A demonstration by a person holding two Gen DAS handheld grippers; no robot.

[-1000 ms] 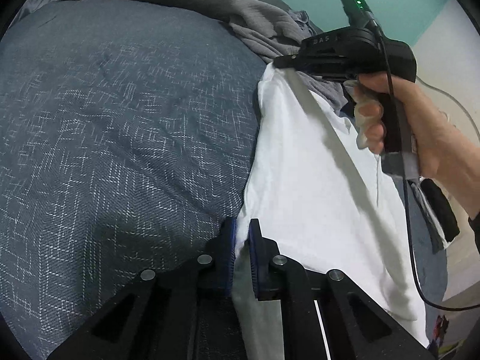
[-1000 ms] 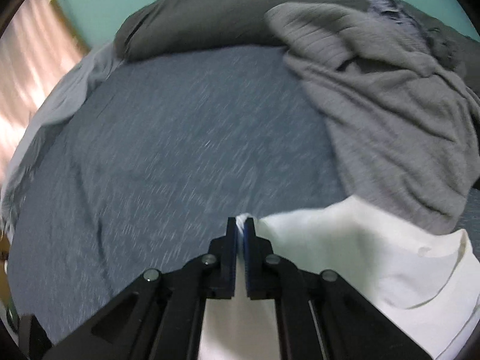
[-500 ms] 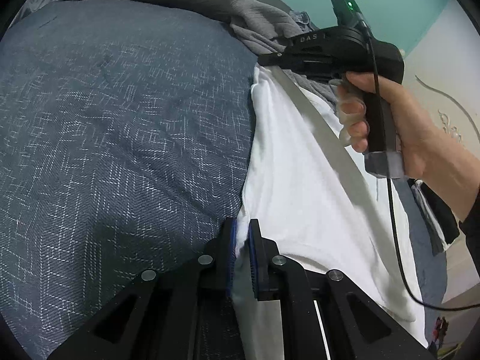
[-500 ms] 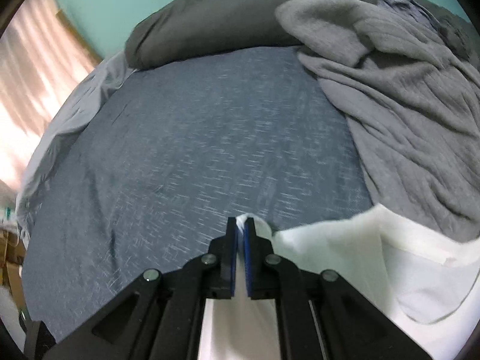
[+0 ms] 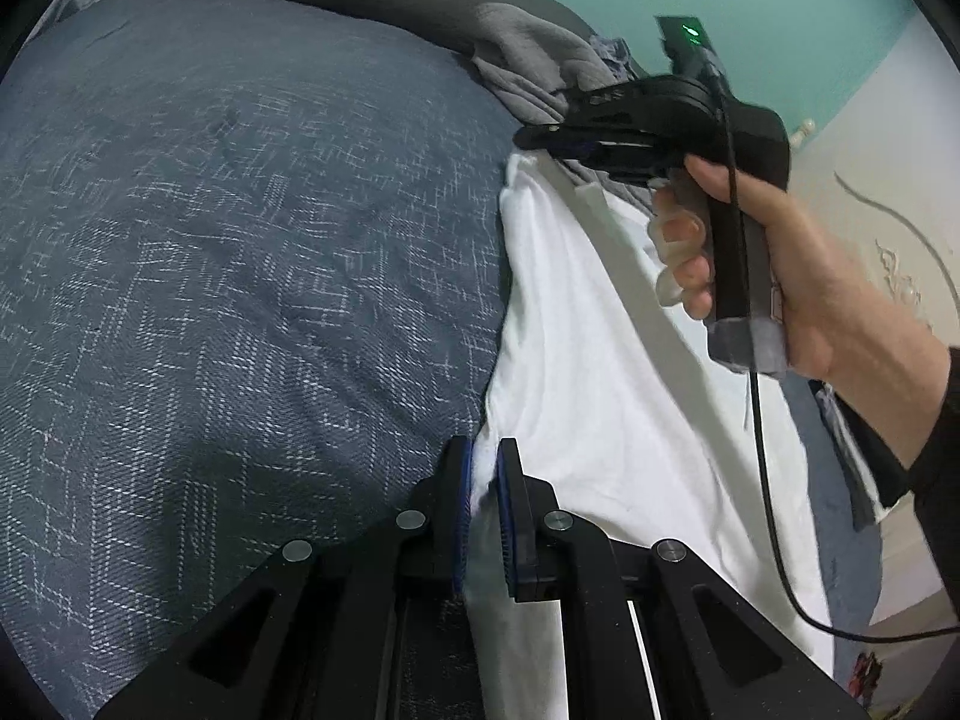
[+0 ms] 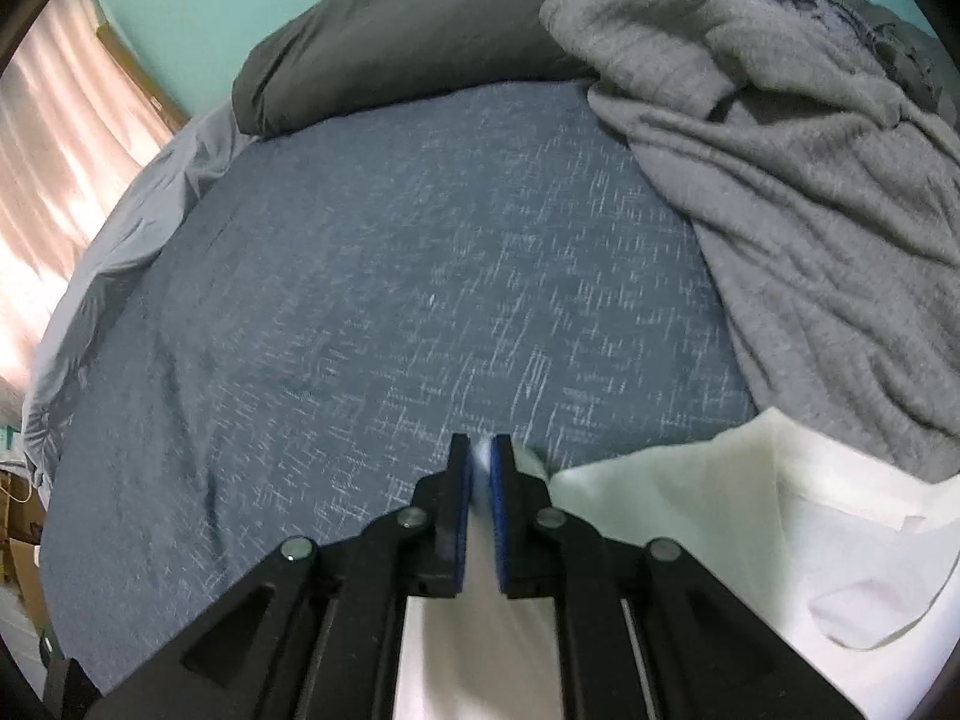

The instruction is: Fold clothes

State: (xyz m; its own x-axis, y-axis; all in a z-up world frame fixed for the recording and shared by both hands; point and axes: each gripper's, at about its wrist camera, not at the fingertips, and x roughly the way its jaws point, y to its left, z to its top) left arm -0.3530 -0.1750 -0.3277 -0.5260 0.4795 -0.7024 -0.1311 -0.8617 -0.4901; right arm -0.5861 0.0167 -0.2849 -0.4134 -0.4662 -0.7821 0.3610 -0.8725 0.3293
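White garment (image 5: 600, 360) between hand-held gripper (image 5: 483, 468) pads

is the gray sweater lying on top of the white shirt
No, the gray sweater lies farther back on the bed, with the white shirt overlapping its near edge.

The lower part of the white shirt (image 5: 606, 372) is cut off by the bottom edge of the left wrist view, behind the left gripper (image 5: 483, 468). In the right wrist view, the cloth between the fingers of the right gripper (image 6: 481, 465) is blurred, so contact with the pads cannot be told. The person's forearm is cut off at the right edge. The far end of the grey blanket (image 6: 798, 180) is cut off at the right edge.
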